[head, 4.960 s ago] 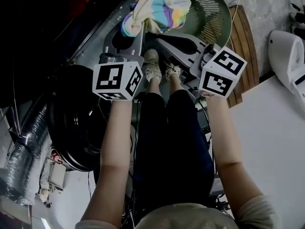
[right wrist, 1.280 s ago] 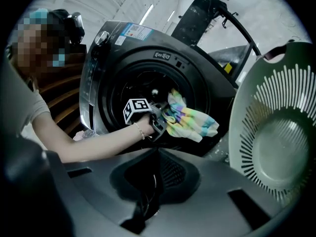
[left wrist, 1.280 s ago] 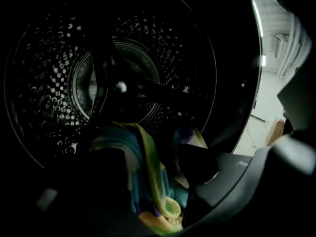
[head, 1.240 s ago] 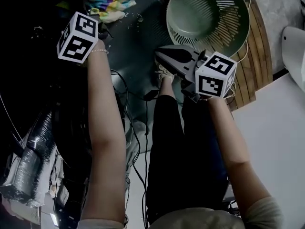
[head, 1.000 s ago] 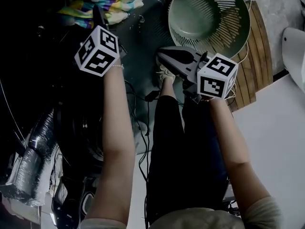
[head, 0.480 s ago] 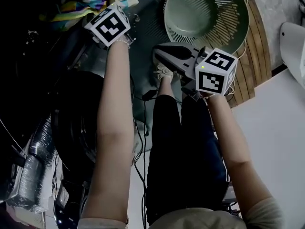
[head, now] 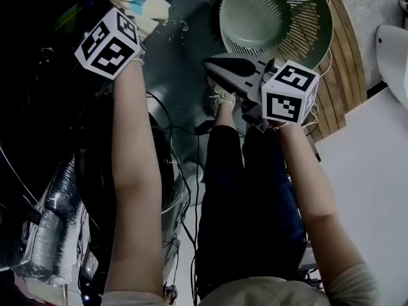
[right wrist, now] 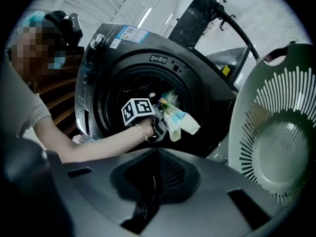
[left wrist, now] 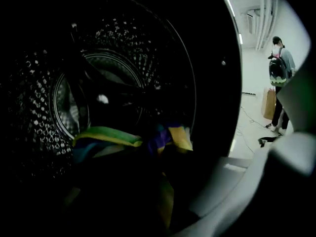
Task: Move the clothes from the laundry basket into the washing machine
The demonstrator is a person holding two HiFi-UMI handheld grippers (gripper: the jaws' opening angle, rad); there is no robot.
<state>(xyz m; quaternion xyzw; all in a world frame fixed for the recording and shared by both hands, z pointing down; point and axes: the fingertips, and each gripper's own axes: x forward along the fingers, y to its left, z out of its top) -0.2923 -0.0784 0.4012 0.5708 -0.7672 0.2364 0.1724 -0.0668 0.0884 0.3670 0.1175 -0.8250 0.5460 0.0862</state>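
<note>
My left gripper (right wrist: 159, 124) reaches into the mouth of the black washing machine (right wrist: 148, 58); its marker cube (head: 108, 42) shows at the top left of the head view. Its jaws have just been closing, and a multi-coloured cloth (right wrist: 176, 115) sticks out from between them. In the left gripper view the same cloth (left wrist: 123, 137) hangs at the lip of the dark drum (left wrist: 98, 93). My right gripper (head: 215, 64) is shut and empty, held still in front of the green laundry basket (head: 274, 18), which lies tipped with nothing in it.
The basket rests on a wooden slatted stand (head: 331, 75). Cables (head: 191, 171) trail over the floor by my legs, and a silver duct hose (head: 51, 222) lies at the lower left. A white object (head: 392, 53) stands at the right. A person with a backpack (left wrist: 280, 78) stands far off.
My left gripper has swung back to the left, toward the drum, after drawing right half a second ago. Less of the cloth shows in the head view. The right gripper has stayed put.
</note>
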